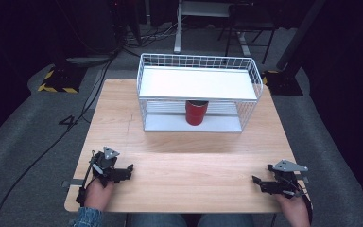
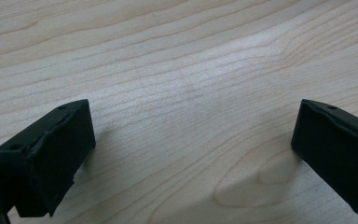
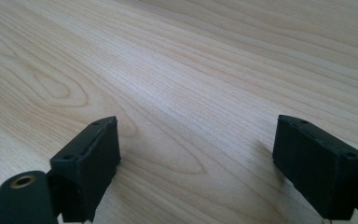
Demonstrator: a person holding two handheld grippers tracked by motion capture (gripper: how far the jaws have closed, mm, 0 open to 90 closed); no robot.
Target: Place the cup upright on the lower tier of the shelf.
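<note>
A red can (image 1: 196,112) stands upright on the lower shelf of a white wire rack (image 1: 197,92) at the far middle of the wooden table (image 1: 184,156). My left gripper (image 1: 125,171) rests near the table's front left, held by a hand. In the left gripper view its jaws stand wide apart over bare wood, the left gripper (image 2: 193,140) open and holding nothing. My right gripper (image 1: 260,182) lies near the front right corner. The right gripper view shows the right gripper (image 3: 196,154) open as well, only wood grain between its jaws.
The rack has a flat white top shelf (image 1: 196,82) ringed by a wire rim. Dark floor, cables (image 1: 38,156) and stand bases (image 1: 59,78) surround the table. Bare wood stretches between the rack and both grippers.
</note>
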